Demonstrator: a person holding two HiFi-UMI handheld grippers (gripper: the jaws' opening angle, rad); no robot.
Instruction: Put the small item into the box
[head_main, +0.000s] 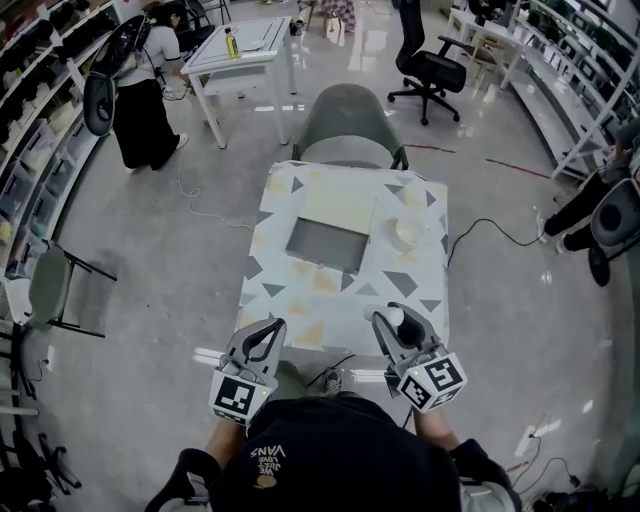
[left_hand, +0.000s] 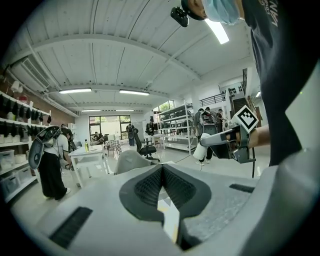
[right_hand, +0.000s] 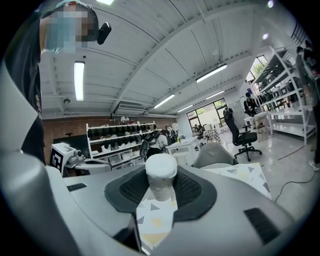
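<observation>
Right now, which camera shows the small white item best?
The right gripper view: the small white item sits close up and centred, pinched between the jaws. The head view shows the item only as a white dot from above; the left gripper view shows it side-on and distant.

Count, at the near table:
- 2 grippers: left gripper, right gripper
- 1 small white item
- 1 box
- 2 tables: patterned table, white table
- 3 chairs: grey chair, office chair, folding chair
- 1 bottle

In the head view the right gripper hides most of the small white item, leaving only its top.
</observation>
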